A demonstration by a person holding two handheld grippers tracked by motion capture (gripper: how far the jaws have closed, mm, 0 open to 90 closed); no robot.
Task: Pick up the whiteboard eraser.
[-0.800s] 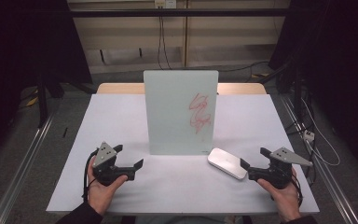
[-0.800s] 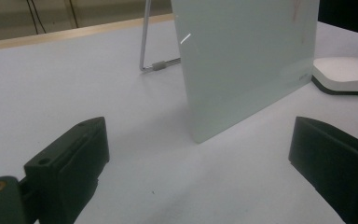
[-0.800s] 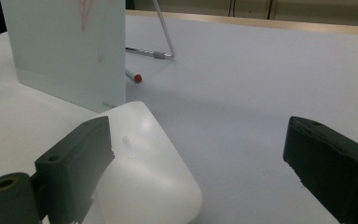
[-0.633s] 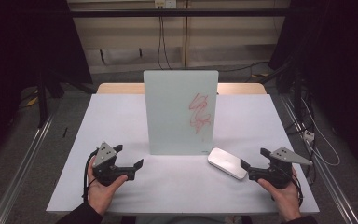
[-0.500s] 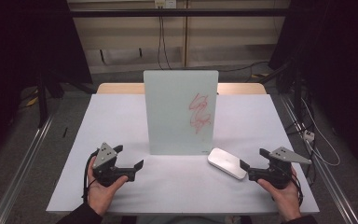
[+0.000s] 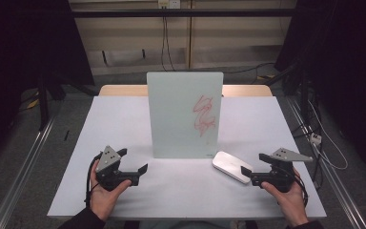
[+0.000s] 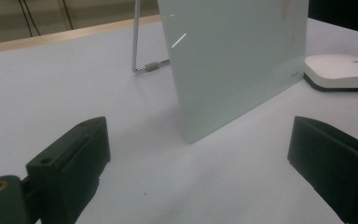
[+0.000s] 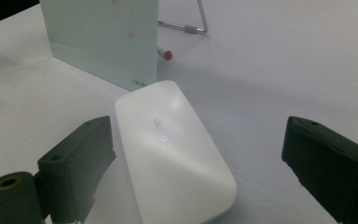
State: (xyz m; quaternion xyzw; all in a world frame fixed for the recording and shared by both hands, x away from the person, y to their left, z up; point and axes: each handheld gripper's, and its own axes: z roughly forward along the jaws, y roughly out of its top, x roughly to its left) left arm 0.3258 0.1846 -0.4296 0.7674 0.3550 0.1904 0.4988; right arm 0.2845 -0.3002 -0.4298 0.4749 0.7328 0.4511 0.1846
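The right tool (image 6: pixel 249 175), jaws wide, lines up on the white eraser (image 6: pixel 232 167) near the desk's (image 6: pixel 124 119) front edge, ready to grip it; the left tool (image 6: pixel 140 172), also wide, waits.

2 black claws (image 6: pixel 143 169), grey 3-cornered plates

board (image 6: pixel 183 114): pale green, red scribble | eraser (image 6: pixel 232 167): white | table (image 6: pixel 124 124): white | hand-held grippers: black jaws

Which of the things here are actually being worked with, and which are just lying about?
In use:
white eraser, right in front of the open right gripper
glass board with red scribble

Lying about:
red-tipped pen behind the board
floor cables
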